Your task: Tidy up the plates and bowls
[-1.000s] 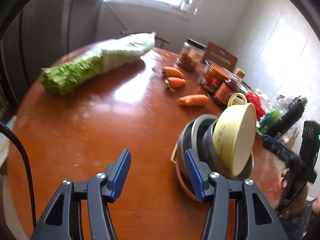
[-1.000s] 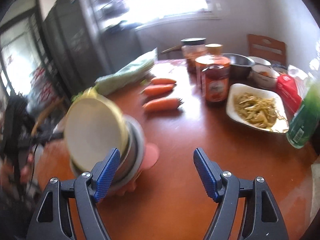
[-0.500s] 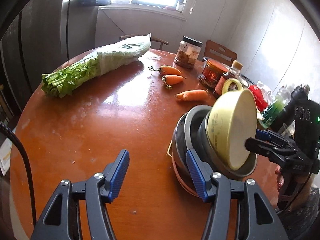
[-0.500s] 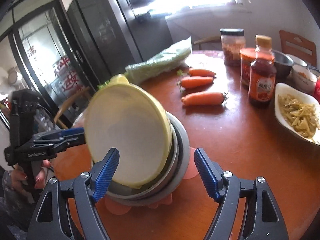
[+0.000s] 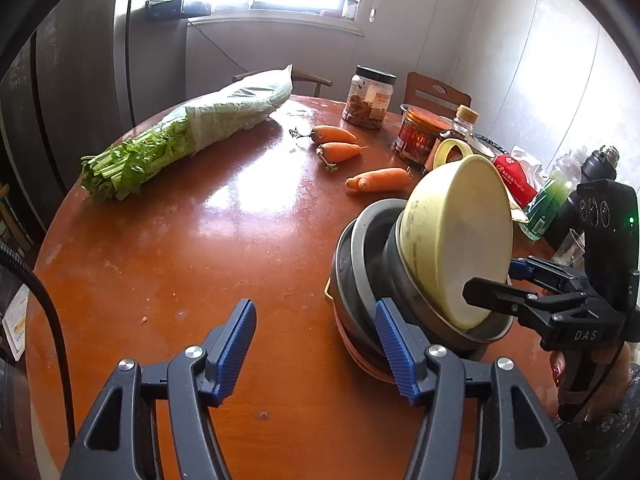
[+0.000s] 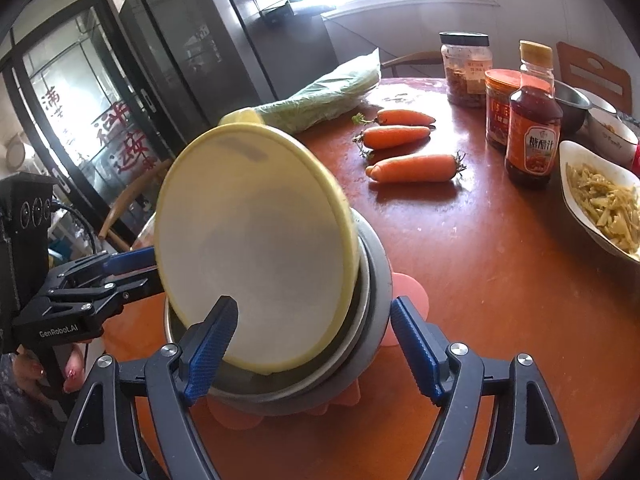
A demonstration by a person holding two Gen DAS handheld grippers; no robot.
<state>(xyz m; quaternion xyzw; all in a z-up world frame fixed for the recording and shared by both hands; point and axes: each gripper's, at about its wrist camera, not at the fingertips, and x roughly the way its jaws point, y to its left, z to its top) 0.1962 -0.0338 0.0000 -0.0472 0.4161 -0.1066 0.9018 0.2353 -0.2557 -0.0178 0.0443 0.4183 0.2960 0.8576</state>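
Red-brown polished wood fills my left wrist view: a round worktop [image 5: 192, 240]. My left fingers [image 5: 316, 344] are spread and have just been opening, with bare worktop between the blue pads. The right-hand pad sits close against a stack of grey metal bowls [image 5: 360, 264] on a pink scalloped mat [image 5: 352, 354]; I cannot tell whether it touches. A pale yellow plastic bowl with a loop handle [image 5: 452, 236] is propped steeply in the top grey bowl, its opening turned away to the right. My other tool reaches in from that side, one dark finger [image 5: 496, 294] lying across the yellow rim. Three carrots [image 5: 378, 179], bagged celery [image 5: 192, 128] and jars lie well beyond.

From my right wrist view, the right fingers [image 6: 316, 348] are also spread, gripping nothing. The left pad overlaps the yellow bowl's lower rim, and the right pad stands outside the stack, just above the mat. The bowl's pale hollow faces me, still tipped.

To do this step well, I judge I should steady the grey stack from the left, settle one right pad inside the yellow rim and one outside, close firmly, then level the bowl slowly so it nests instead of sliding off.
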